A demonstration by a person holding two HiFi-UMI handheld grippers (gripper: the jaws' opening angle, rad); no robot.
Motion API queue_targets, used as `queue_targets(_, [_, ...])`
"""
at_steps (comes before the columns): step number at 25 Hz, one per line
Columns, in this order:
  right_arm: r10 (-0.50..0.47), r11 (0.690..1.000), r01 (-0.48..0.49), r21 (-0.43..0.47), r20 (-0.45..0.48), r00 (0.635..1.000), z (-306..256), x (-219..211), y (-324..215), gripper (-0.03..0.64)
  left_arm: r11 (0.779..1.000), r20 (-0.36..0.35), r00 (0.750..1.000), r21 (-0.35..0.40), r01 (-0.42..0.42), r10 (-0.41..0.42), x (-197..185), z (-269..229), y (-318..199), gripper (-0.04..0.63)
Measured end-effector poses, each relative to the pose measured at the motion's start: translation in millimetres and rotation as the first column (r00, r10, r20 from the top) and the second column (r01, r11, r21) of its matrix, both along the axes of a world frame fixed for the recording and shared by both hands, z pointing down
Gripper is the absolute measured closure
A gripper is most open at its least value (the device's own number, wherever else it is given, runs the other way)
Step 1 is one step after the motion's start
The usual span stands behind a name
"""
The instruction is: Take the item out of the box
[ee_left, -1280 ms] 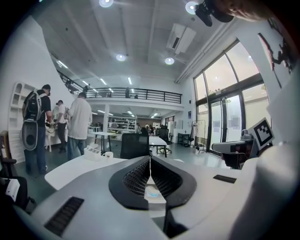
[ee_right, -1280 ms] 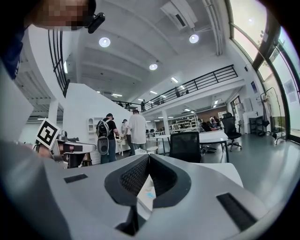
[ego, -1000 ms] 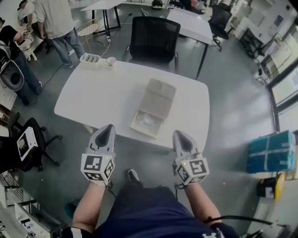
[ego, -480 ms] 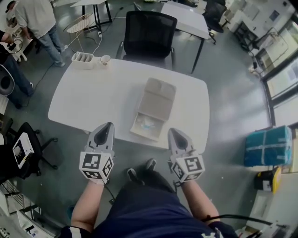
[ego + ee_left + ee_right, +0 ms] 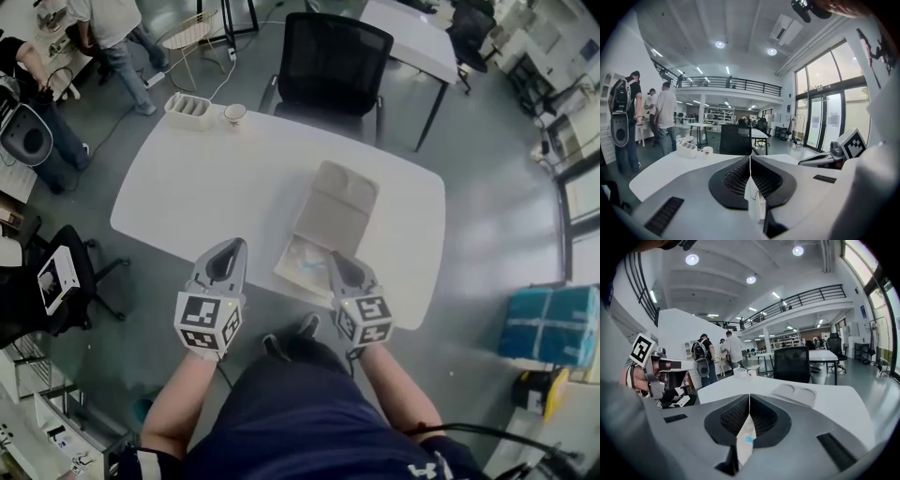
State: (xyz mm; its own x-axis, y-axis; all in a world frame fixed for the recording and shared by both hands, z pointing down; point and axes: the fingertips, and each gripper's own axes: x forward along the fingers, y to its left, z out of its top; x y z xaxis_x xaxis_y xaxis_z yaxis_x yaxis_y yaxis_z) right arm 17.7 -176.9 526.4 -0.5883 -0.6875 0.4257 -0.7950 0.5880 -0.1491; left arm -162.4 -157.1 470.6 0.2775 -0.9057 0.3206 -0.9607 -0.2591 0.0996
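- Box point(image 5: 339, 202) on table point(image 5: 187, 197), near front edge, right of centre.
- Item point(image 5: 305, 255) in box's front half.
- Tray point(image 5: 187, 110), cup point(image 5: 233, 113) at far-left corner.
- Chair point(image 5: 333, 66) behind table.

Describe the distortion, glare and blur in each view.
Head view: fisheye bends the table edges; the open box is soft but readable. Left gripper view: dark round vignette, bright windows wash out. Right gripper view: same vignette, ceiling lights flare.

A large open-plan office or lab hall: white rounded work tables point(image 5: 206, 187) and black mesh swivel chairs point(image 5: 333, 66) stand on a grey polished floor point(image 5: 487, 225), below a railed mezzanine gallery point(image 5: 726, 84) and beside tall glass window walls point(image 5: 825, 117).
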Motion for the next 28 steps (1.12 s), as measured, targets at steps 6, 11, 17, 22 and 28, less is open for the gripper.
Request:
queue_targets(6, [-0.081, 0.99, 0.075, -0.116, -0.052, 0.995, 50.3, -10.3, -7.9, 0.598, 0.998, 0.006, 1.0, -0.063, -0.004, 0.004, 18.8, 20.9, -15.5, 0.562])
queue_targets(11, [-0.182, 0.965, 0.158, -0.209, -0.103, 0.978, 89.4, -27.4, -4.0, 0.597, 0.994, 0.002, 1.0, -0.106, 0.021, -0.021, 19.9, 33.6, -17.3, 0.561])
queue_targets(17, [-0.201, 0.942, 0.148, -0.3, -0.155, 0.967, 122.9, -44.8, -8.8, 0.532, 0.982, -0.017, 0.998, -0.181, -0.055, 0.052, 18.3, 59.8, -27.2, 0.538])
queue_targets(22, [-0.133, 0.936, 0.044, -0.35, -0.236, 0.963, 149.0, -43.4, -19.0, 0.521, 0.97, -0.023, 0.991, -0.202, -0.133, 0.131, 12.1, 67.9, -35.8, 0.529])
queue_targets(28, [-0.092, 0.909, -0.04, -0.415, -0.293, 0.952, 180.2, -49.4, -25.1, 0.498, 0.962, -0.045, 0.99, -0.235, -0.143, 0.136, -20.0, 81.6, -40.2, 0.531])
